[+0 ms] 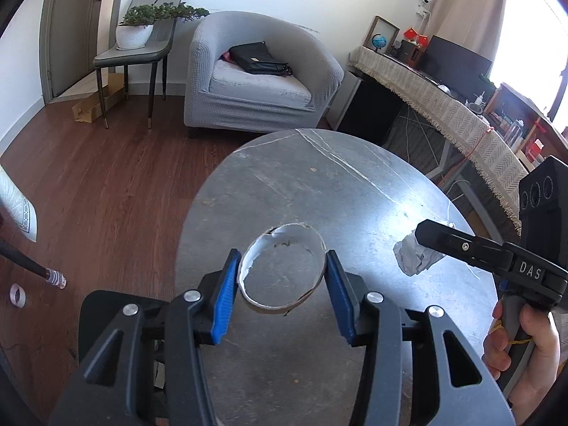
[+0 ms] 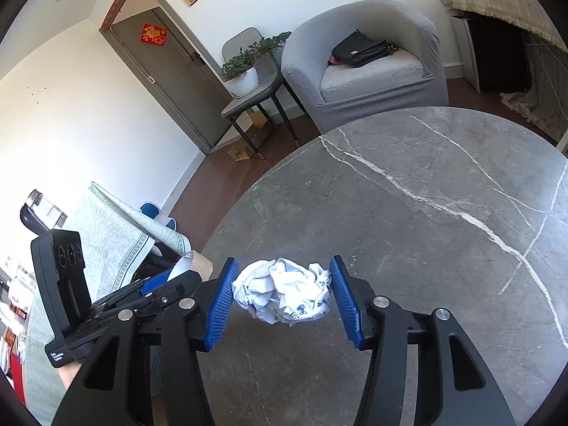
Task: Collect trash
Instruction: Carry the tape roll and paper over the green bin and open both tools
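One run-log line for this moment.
left gripper: shut on cardboard ring | right gripper: shut on paper ball | both above table

Two handheld black grippers with blue ribbed pads, one bare hand in view.
Left gripper point(image 1: 282, 294): black plastic arms, triangular cut-outs, round silver screws at pivots, blue ribbed pads point(image 1: 223, 301). Right gripper point(image 2: 282, 296): same build; from the side it shows white "DAS" lettering, a small screw, a black block with three round lenses, grey handle. Right hand point(image 1: 525, 348): no sleeve visible, yellow rubber band around the handle.
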`<state>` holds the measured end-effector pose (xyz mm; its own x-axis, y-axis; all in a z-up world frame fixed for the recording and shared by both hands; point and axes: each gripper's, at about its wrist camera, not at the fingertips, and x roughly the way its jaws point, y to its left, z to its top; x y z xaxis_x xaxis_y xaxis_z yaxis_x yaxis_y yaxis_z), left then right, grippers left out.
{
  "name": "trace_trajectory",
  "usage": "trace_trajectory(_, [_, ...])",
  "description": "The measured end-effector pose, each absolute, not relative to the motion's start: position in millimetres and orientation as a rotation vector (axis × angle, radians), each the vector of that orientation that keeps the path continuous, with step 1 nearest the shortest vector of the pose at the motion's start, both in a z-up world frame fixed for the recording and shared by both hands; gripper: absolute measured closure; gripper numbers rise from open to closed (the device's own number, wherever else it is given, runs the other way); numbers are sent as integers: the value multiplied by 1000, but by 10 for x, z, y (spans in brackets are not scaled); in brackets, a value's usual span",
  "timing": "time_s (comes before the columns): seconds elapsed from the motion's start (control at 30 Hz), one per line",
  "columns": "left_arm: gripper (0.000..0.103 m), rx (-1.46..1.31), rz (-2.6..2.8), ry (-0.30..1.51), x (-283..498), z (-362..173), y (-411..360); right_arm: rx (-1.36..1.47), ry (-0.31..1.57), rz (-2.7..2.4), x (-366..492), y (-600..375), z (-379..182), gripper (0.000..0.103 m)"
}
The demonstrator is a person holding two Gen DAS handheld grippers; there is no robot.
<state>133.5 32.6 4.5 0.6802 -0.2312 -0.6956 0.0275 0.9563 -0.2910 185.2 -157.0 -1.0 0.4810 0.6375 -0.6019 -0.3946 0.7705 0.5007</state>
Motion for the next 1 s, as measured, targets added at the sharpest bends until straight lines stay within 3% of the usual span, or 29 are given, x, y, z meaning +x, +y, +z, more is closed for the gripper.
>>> trace_trajectory(0.63, [52, -246, 24, 851, 894, -78, 1428, 220, 855, 808, 1824, -295, 128, 49])
trace_trajectory(1.0, [52, -245, 101, 1001, 570, -484, 1992, 136, 868, 881, 1737, 452, 71, 49])
